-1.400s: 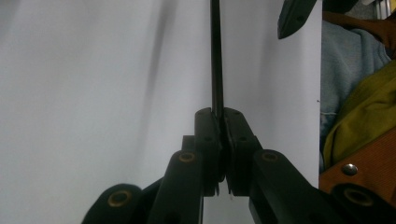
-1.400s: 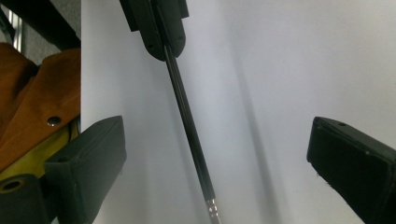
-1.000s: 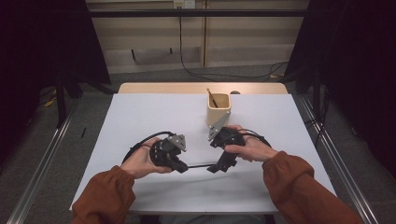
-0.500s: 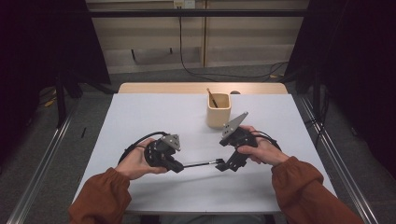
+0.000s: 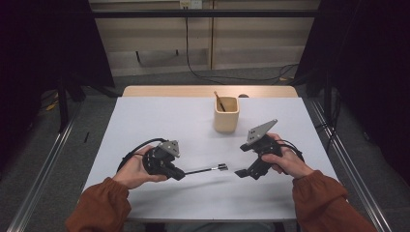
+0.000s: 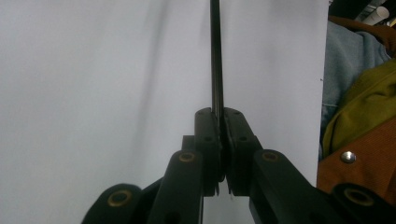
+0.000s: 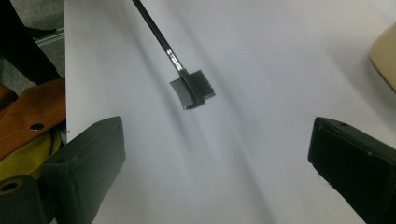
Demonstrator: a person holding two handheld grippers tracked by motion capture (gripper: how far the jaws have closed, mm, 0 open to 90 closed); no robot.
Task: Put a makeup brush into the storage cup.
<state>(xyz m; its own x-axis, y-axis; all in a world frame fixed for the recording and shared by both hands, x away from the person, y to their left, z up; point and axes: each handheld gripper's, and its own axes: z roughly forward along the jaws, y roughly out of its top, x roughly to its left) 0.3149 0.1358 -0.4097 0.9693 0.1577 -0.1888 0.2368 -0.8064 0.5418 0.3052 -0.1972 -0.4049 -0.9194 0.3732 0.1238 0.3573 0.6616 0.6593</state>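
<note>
A thin black tool [image 5: 205,170] with a small comb-like brush head [image 5: 222,167] sticks out to the right from my left gripper [image 5: 180,174], just above the white table [image 5: 159,121]. In the left gripper view the jaws of my left gripper [image 6: 221,116] are shut on the tool's black rod [image 6: 216,56], which runs straight up. My right gripper [image 5: 241,173] sits a short way to the right of the brush head, apart from it. In the right gripper view, my right gripper [image 7: 217,140] stands wide open, and the brush head [image 7: 192,88] hangs beyond the gap.
A beige square cup [image 5: 226,113] with a wooden stick [image 5: 219,101] in it stands at the back middle of the table; its corner [image 7: 385,51] lies at the right edge of the right gripper view. Metal rails [image 5: 46,169] flank the table. Cables [image 5: 227,77] lie on the floor behind.
My right gripper has let go of the tool's brush end, opened, and drawn away to the right. The left gripper keeps the rod and has shifted slightly left.
</note>
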